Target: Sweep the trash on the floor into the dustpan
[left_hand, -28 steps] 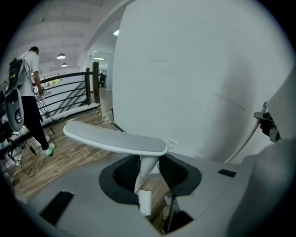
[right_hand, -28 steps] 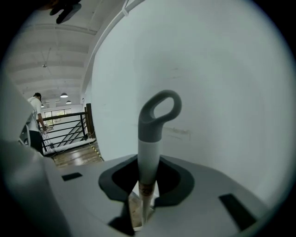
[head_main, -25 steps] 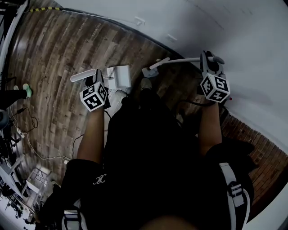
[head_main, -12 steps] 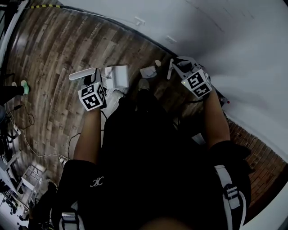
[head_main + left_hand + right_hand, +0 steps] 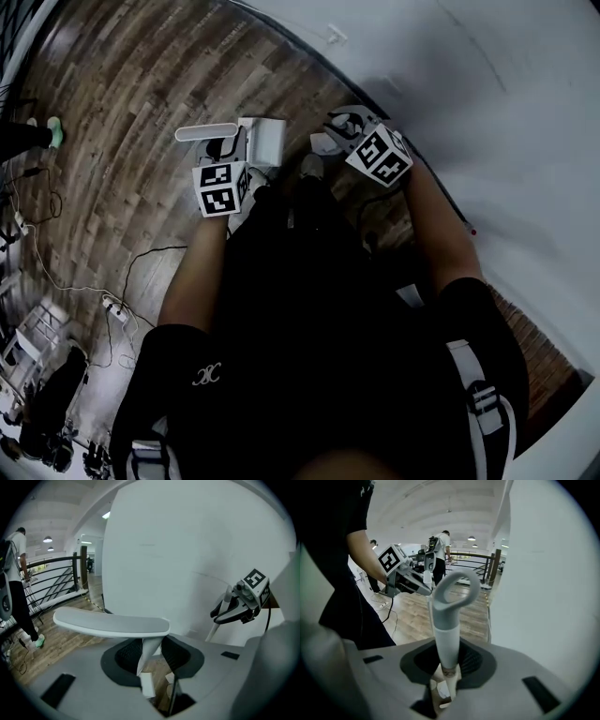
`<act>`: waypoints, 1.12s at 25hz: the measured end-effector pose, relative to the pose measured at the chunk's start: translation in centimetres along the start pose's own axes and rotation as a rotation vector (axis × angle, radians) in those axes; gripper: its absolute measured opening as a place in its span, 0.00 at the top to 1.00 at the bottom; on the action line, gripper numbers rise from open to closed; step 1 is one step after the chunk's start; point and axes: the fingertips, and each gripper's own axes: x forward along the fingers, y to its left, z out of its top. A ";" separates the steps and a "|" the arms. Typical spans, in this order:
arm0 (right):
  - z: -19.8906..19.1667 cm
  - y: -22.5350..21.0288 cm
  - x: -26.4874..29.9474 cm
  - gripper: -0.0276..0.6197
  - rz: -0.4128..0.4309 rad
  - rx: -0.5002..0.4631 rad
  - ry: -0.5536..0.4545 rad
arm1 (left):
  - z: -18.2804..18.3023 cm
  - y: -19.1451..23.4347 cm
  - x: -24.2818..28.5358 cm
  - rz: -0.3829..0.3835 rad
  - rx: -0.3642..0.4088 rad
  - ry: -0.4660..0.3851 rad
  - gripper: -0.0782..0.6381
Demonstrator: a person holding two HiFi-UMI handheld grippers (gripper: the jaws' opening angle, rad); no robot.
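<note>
Two grippers are clenched, each on a handle. The left gripper (image 5: 152, 658) is clamped on the thin white stem of the dustpan (image 5: 265, 139), under its flat, rounded grey-white handle (image 5: 112, 622), which is seen lying crosswise above the jaws. The right gripper (image 5: 447, 663) is closed round the broom handle (image 5: 446, 630), a smooth grey-and-white tube ended by an open loop.

The boxy white dustpan is seen just ahead of the left gripper; what lies inside it cannot be told. A white scrap of trash (image 5: 323, 143) is seen on the floor (image 5: 122, 94) between the dustpan and the right gripper, near the foot of the wall (image 5: 506, 112).

The floor is laid in brown wood planks, and cables (image 5: 66, 281) are trailed across it at the left. The wall is plain and white. A dark railing (image 5: 51, 573) is seen further off.
</note>
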 end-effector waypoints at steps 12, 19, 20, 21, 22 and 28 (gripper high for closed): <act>13.0 4.5 5.2 0.82 0.072 0.054 -0.180 | -0.6 2.2 -1.6 -0.084 -0.088 -0.068 0.70; 18.6 2.4 4.8 0.82 0.010 0.211 -0.322 | -0.4 2.5 -1.3 -0.115 -0.104 -0.050 0.69; 19.1 2.2 4.4 0.82 0.005 0.229 -0.341 | -0.3 2.4 -1.3 -0.121 -0.105 -0.045 0.69; 19.4 2.0 4.1 0.82 -0.001 0.245 -0.356 | -0.3 2.3 -1.3 -0.127 -0.103 -0.042 0.69; 19.6 1.8 3.7 0.82 -0.007 0.257 -0.365 | -0.2 2.3 -1.2 -0.131 -0.101 -0.042 0.69; 17.2 1.4 0.8 0.82 -0.032 0.240 -0.348 | -0.3 2.1 -0.3 -0.121 -0.109 -0.037 0.68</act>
